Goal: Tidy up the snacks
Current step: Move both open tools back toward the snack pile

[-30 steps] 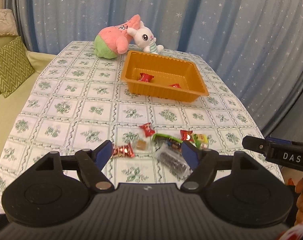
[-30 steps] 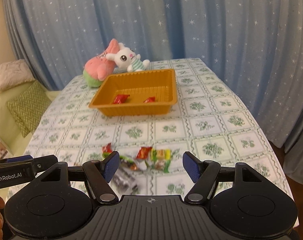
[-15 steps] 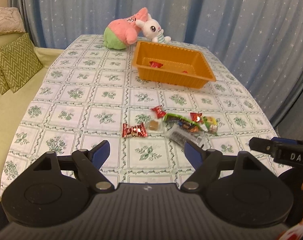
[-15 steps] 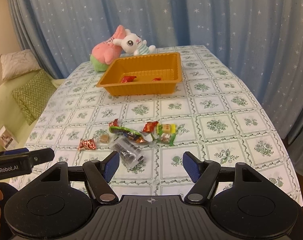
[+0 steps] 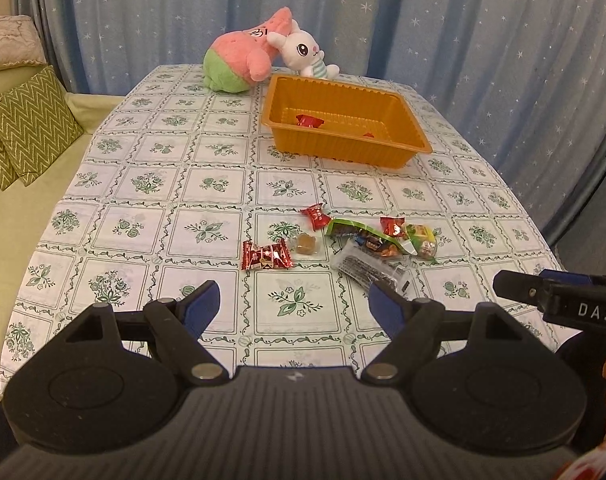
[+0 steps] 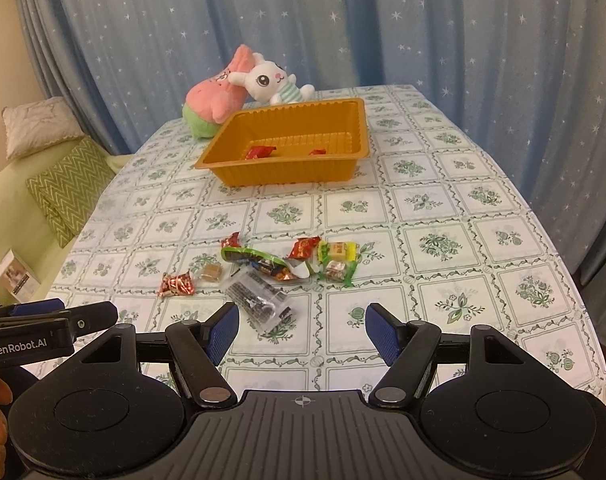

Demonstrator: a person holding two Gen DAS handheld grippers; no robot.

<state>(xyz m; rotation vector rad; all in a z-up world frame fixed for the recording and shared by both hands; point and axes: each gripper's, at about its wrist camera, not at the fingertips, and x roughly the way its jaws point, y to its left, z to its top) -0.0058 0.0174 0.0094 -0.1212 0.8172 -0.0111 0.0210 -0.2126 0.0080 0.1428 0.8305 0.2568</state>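
Several wrapped snacks lie in a loose cluster on the tablecloth: a red candy (image 5: 266, 255) (image 6: 177, 284), a small brown caramel (image 5: 306, 243), a green packet (image 5: 367, 236) (image 6: 263, 259), a clear dark packet (image 5: 369, 269) (image 6: 259, 298) and a yellow-green pack (image 6: 337, 258). An orange tray (image 5: 347, 148) (image 6: 287, 170) farther back holds two red candies. My left gripper (image 5: 295, 306) is open and empty, short of the cluster. My right gripper (image 6: 301, 328) is open and empty, just before the clear packet.
Two plush toys, a pink-green one (image 5: 243, 58) and a white bunny (image 5: 303, 54), lie behind the tray. A green sofa with zigzag cushions (image 5: 27, 128) stands left of the table. Blue star curtains hang behind. The table edge is close below both grippers.
Both grippers have pulled back and risen from the snack cluster, so the snacks now lie farther ahead. Both stay open. Nothing on the table has moved.
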